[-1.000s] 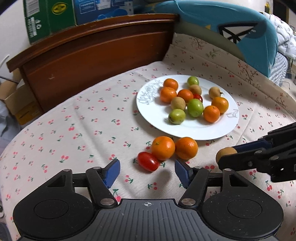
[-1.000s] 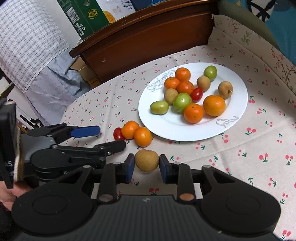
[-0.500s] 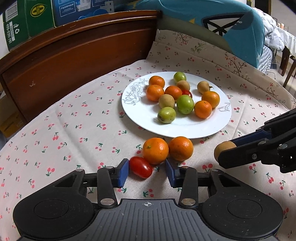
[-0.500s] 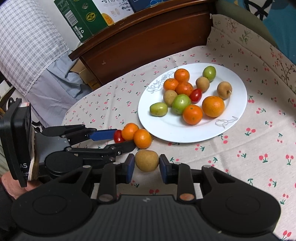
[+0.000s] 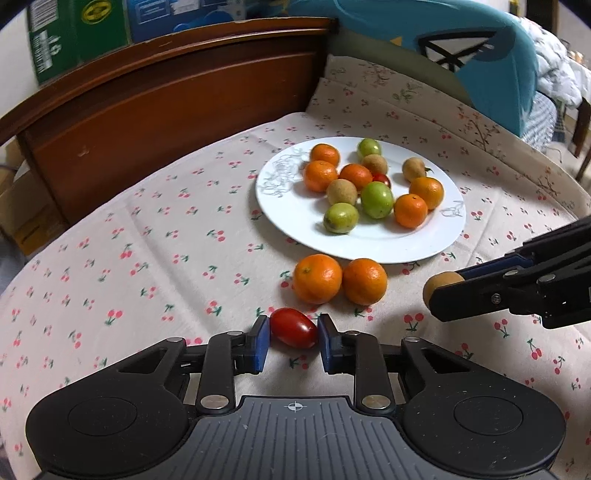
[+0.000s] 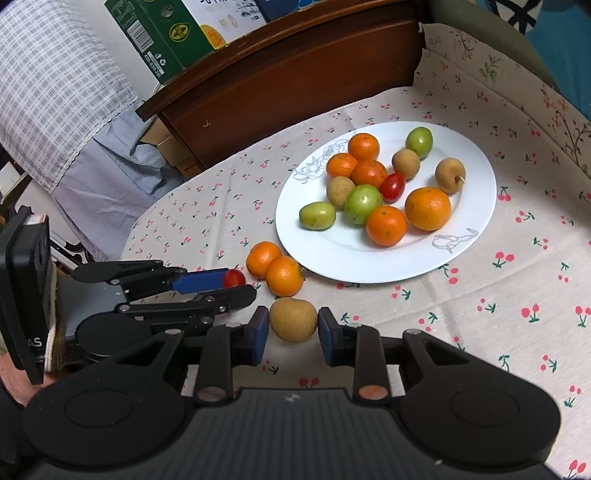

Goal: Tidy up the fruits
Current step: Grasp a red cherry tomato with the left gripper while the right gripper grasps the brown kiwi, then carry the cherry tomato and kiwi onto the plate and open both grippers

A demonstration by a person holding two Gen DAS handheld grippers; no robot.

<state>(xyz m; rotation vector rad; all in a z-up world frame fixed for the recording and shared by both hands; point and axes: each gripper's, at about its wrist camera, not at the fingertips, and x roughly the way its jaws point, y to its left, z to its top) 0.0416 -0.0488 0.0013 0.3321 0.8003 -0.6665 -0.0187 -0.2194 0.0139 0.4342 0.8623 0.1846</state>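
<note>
A red cherry tomato lies on the cherry-print cloth. My left gripper is closing on it, its blue pads pressing both sides. Just beyond lie two tangerines side by side at the near rim of a white plate, which holds several tangerines, green and brown fruits and one tomato. My right gripper is shut on a round brown fruit, low over the cloth. In the right wrist view the left gripper is at the left with the tomato between its tips.
A dark wooden headboard stands behind the cloth, with cardboard boxes above it. A blue cushion lies at the back right. Checked fabric hangs at the left of the right wrist view. Bare cloth stretches left of the plate.
The left gripper's jaws went from wide apart to tight on the cherry tomato, which now sits between the pads. The right gripper kept still with the brown fruit.
</note>
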